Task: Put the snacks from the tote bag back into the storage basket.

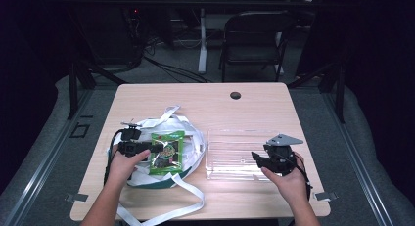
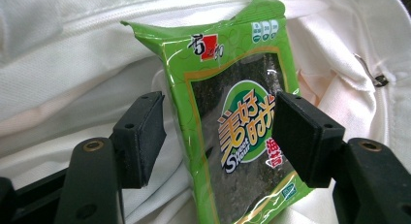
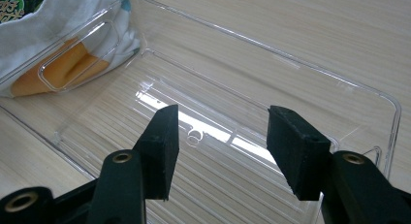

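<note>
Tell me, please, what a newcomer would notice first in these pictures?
First, the bright green snack packet lying on the white bag at the table's left, with the left gripper open around it. Next, the clear tray to the right, with the right gripper open at its near edge.

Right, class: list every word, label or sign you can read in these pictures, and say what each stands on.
"Sweet Hour": on the round centre label of the green seaweed packet, in the left gripper view.
Large yellow Chinese characters above it, and a red brand square with black characters near the top: visible, not transcribed here.
Three small badges at the top and the small print at the bottom corner: too small to read.
Clear plastic tray: no text.
</note>
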Action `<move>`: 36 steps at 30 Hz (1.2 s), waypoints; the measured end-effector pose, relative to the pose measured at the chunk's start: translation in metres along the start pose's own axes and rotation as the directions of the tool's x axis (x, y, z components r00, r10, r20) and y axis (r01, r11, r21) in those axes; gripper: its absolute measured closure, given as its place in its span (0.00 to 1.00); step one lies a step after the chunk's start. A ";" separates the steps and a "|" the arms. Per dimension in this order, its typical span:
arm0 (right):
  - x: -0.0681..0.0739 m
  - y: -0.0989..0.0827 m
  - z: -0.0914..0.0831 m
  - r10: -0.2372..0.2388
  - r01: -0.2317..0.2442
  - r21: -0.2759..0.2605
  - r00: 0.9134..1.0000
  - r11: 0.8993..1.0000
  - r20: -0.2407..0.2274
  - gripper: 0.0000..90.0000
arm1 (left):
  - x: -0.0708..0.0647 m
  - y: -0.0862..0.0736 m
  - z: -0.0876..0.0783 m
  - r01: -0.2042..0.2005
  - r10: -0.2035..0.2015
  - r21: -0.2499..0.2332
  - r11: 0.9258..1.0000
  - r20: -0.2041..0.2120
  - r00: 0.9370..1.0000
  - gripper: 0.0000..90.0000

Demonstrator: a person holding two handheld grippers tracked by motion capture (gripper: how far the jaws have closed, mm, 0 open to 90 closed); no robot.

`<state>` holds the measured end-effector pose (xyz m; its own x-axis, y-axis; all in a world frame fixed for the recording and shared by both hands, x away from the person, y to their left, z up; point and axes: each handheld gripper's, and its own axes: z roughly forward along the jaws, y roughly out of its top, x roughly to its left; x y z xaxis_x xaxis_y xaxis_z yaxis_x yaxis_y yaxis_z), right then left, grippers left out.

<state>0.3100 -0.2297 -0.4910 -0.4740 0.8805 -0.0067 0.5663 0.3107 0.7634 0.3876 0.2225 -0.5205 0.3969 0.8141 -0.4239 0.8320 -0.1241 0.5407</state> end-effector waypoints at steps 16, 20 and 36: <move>0.001 -0.003 0.000 0.004 -0.004 0.001 1.000 1.000 0.005 0.51 | 0.006 0.001 0.015 0.030 -0.032 0.048 0.998 0.040 0.999 0.41; 0.002 -0.003 0.000 0.006 -0.006 -0.005 1.000 1.000 0.004 0.51 | 0.007 0.001 0.017 0.036 -0.039 0.054 0.998 0.062 0.997 0.41; 0.003 -0.004 -0.002 -0.001 0.001 0.000 1.000 1.000 0.010 0.51 | 0.006 0.001 0.024 0.011 -0.017 0.095 0.995 0.057 0.998 0.44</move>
<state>0.3050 -0.2292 -0.4927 -0.4675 0.8839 -0.0135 0.5663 0.3113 0.7631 0.4005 0.2137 -0.5403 0.4045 0.7822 -0.4739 0.8695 -0.1682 0.4645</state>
